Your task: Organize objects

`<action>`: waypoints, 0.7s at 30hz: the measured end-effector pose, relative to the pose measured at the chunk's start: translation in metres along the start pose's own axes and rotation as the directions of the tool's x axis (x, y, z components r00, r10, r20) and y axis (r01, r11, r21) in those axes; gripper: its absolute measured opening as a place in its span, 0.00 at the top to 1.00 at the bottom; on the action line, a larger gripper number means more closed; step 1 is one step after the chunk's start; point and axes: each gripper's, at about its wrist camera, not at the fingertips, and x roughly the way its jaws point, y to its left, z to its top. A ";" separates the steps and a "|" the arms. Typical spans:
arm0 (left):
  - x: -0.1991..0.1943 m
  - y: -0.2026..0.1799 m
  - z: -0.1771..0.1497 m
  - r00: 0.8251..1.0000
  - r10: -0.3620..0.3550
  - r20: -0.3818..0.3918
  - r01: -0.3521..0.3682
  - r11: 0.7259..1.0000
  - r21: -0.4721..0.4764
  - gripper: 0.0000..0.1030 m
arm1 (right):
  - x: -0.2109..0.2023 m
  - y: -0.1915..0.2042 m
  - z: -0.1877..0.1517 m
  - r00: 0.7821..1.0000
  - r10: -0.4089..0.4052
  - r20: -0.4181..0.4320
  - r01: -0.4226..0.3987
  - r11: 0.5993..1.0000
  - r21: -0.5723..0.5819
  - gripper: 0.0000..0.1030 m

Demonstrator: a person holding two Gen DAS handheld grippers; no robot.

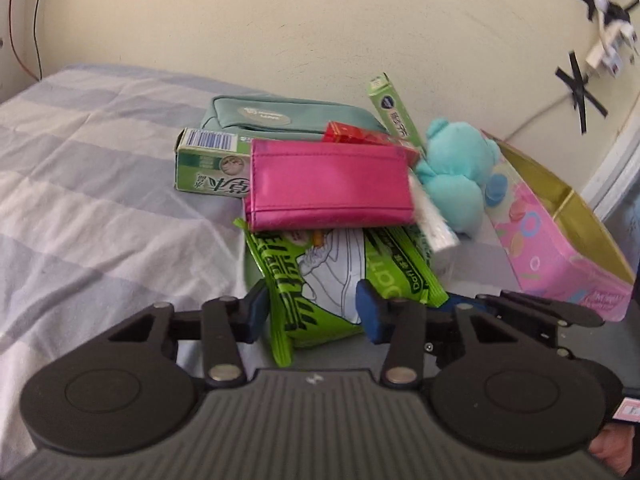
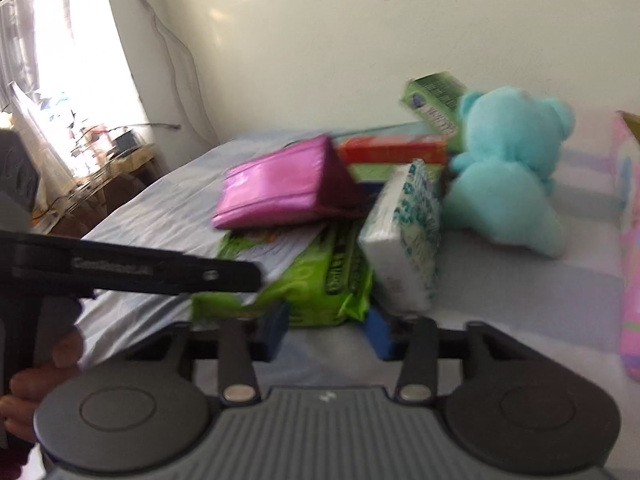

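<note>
Both grippers approach the pile: left gripper (image 1: pixel 312 312) jaws spread around green wipes pack (image 1: pixel 340 276), not clamped; right gripper (image 2: pixel 324 332) likewise wide; next, close and lift from under pink pouch (image 1: pixel 330 184).

Left hand-held gripper (image 1: pixel 312 312): jaws apart, straddling the near end of a green wipes packet (image 1: pixel 336 276); contact cannot be confirmed. A pink pouch (image 1: pixel 330 184) lies across the packet's far end. Behind it: green carton (image 1: pixel 208 164), red box (image 1: pixel 360 136), teal pouch (image 1: pixel 276 116). A turquoise plush bear (image 1: pixel 456 168) sits beside an open pink box (image 1: pixel 560 248). All rest on a striped bed (image 1: pixel 100 184).
</note>
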 end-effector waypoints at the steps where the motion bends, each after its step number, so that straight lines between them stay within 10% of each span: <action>1: -0.004 -0.002 -0.003 1.000 0.000 -0.001 0.001 1.000 0.007 0.53 | -0.004 0.004 -0.003 1.000 -0.016 0.007 0.016 1.000 -0.012 0.64; 12: -0.050 -0.081 -0.005 0.990 -0.129 0.056 0.120 0.983 0.140 0.53 | -0.100 -0.012 -0.031 0.988 -0.056 0.143 0.049 0.997 0.055 0.70; 21: -0.021 -0.199 0.024 0.955 -0.286 0.077 0.242 0.905 0.351 0.53 | -0.188 -0.065 -0.038 0.898 -0.262 0.353 0.223 0.963 0.149 0.70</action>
